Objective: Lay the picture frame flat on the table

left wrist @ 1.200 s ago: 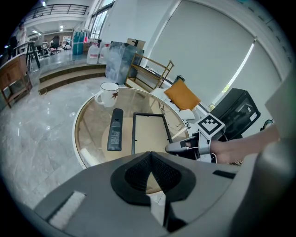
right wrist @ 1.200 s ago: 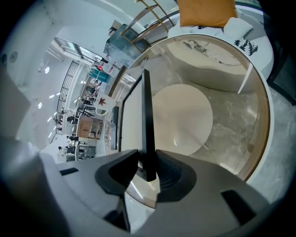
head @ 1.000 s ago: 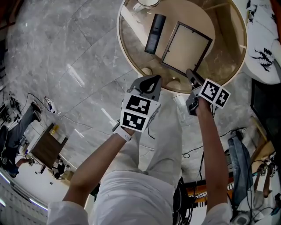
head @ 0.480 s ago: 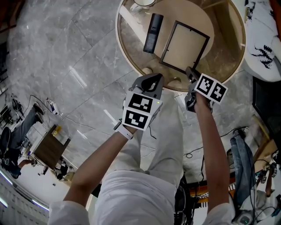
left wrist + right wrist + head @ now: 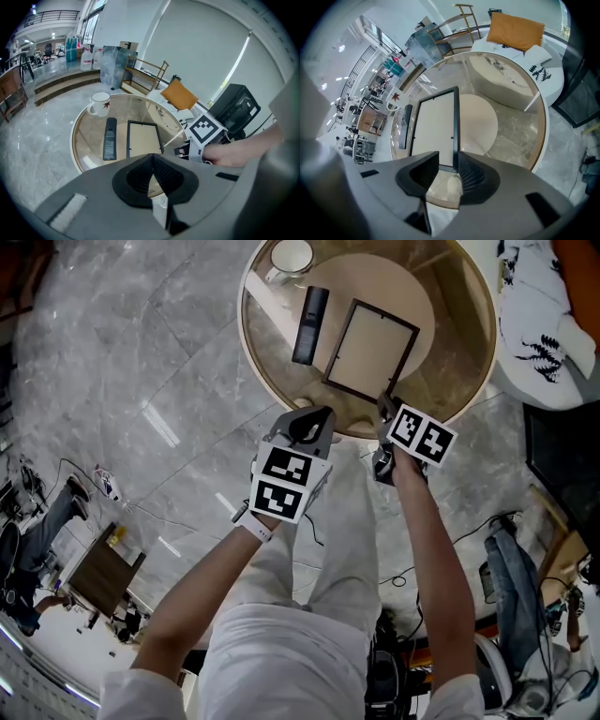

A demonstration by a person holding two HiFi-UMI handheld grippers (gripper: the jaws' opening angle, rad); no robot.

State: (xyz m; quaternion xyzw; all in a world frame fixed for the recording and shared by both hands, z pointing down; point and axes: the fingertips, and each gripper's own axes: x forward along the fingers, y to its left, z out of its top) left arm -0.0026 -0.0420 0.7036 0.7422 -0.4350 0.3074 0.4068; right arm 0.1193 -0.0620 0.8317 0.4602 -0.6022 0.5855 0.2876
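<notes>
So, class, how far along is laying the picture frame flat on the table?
Done: the picture frame lies flat on the table. In hand: nothing; the right gripper has just been opening its jaws, the frame's corner loose between them; the left gripper is shut, empty. Left: probably only drawing back.

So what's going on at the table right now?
A person holds a tool in each hand at the round glass table. The picture frame already lies flat on it, beside a remote and a mug. The right tool has just been opening its jaws; they stand apart at the frame's near corner, pressing on nothing. The left tool is shut and empty, near the table's edge.
</notes>
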